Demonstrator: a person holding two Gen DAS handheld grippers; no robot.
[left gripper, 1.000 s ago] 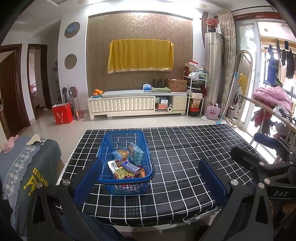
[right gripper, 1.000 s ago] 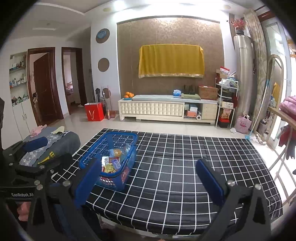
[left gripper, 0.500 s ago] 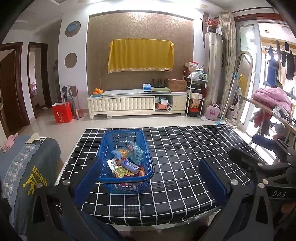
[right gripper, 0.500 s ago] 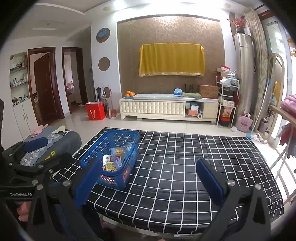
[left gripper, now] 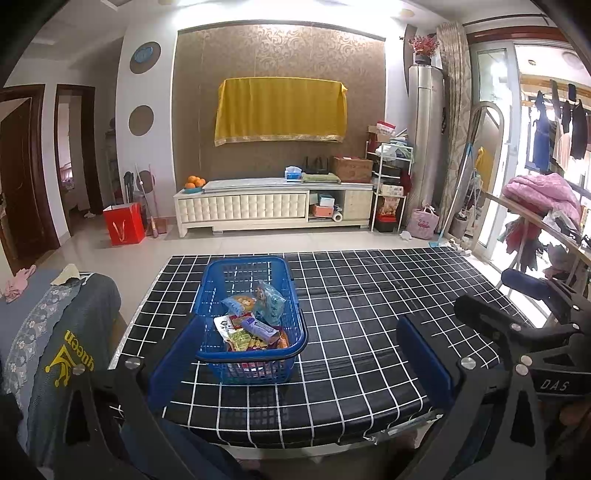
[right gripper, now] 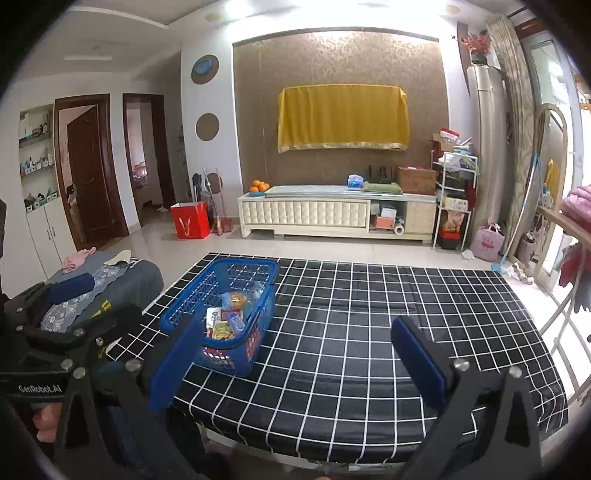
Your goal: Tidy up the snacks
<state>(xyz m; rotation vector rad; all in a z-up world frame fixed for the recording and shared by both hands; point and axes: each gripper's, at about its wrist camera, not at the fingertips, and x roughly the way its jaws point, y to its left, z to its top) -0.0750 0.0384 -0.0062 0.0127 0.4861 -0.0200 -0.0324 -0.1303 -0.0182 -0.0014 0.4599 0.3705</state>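
Bright, even room light comes from white ceiling lamps (left gripper: 236, 3) overhead; daylight blows out the glass balcony door (left gripper: 517, 147) at far right. Fisheye bending and dark vignetting mark the edges; focus stays sharp.

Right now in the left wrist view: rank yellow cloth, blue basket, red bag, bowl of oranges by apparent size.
1. yellow cloth
2. blue basket, close to the cloth in frame area, but it sits nearer the camera, so the order of these two is unsure
3. red bag
4. bowl of oranges

Blue mesh basket (left gripper: 251, 321) sits upright on the checkered counter's (left gripper: 369, 314) left side, snack packets (left gripper: 251, 325) heaped loosely inside it.
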